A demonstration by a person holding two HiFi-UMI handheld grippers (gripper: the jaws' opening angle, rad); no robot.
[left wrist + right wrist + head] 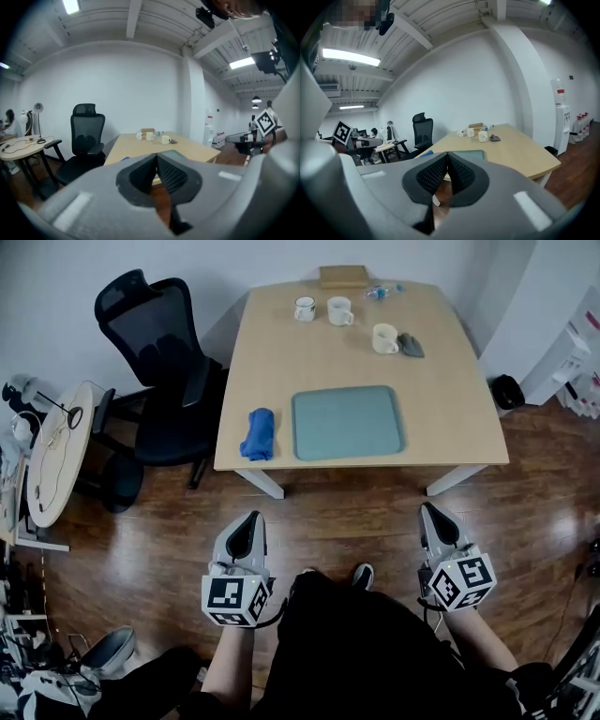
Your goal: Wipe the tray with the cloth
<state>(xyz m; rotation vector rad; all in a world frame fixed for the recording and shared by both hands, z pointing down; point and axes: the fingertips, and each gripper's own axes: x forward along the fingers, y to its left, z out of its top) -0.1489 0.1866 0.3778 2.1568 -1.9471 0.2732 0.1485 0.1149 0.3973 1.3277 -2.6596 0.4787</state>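
Observation:
A teal tray (347,422) lies near the front edge of the wooden table (281,362), and a rolled blue cloth (258,434) rests just left of it. Both grippers hang over the wooden floor, short of the table. The left gripper (251,517) is shut and empty, in line with the cloth. The right gripper (429,509) is also shut and empty, beyond the tray's right end. In the left gripper view the closed left gripper (156,157) hides most of the tray (176,153). In the right gripper view the tray (469,154) and cloth (424,153) peek over the closed right gripper (447,154).
Three white mugs (339,310), a grey rag (411,345), a water bottle (382,291) and a cardboard box (343,276) sit at the table's far end. A black office chair (164,362) stands left of the table, with a round side table (61,451) further left.

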